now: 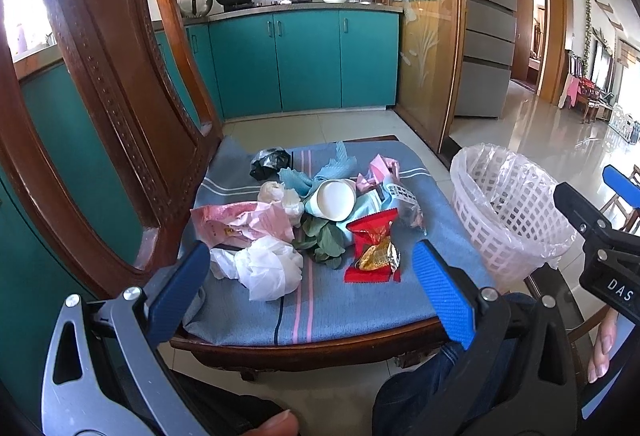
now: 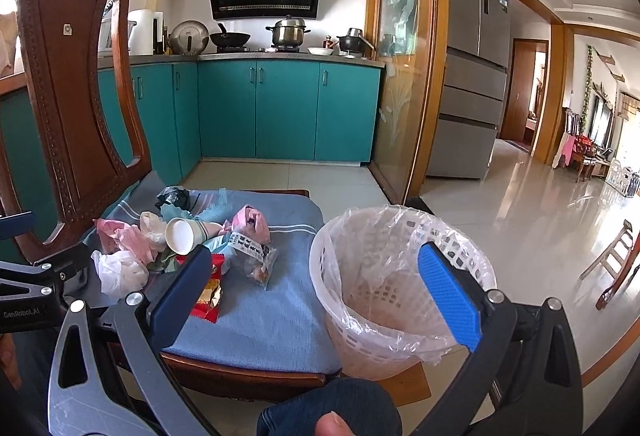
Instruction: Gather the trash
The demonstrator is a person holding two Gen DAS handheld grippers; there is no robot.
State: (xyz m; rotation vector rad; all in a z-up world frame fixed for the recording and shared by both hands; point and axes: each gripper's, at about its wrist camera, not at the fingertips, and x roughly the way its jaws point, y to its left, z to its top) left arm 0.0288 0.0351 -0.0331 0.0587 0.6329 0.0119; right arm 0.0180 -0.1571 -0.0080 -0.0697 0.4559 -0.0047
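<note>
Both jaws are held wide apart and empty: the left gripper point(image 1: 308, 284) above the trash pile point(image 1: 320, 212) heaped on the chair cushion point(image 1: 352, 308), the right gripper point(image 2: 316, 284) beside the lined basket point(image 2: 384, 316).

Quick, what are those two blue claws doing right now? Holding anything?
Left gripper: open, holding nothing, above the trash on the chair cushion.
Right gripper: open, holding nothing, near the bin.
</note>
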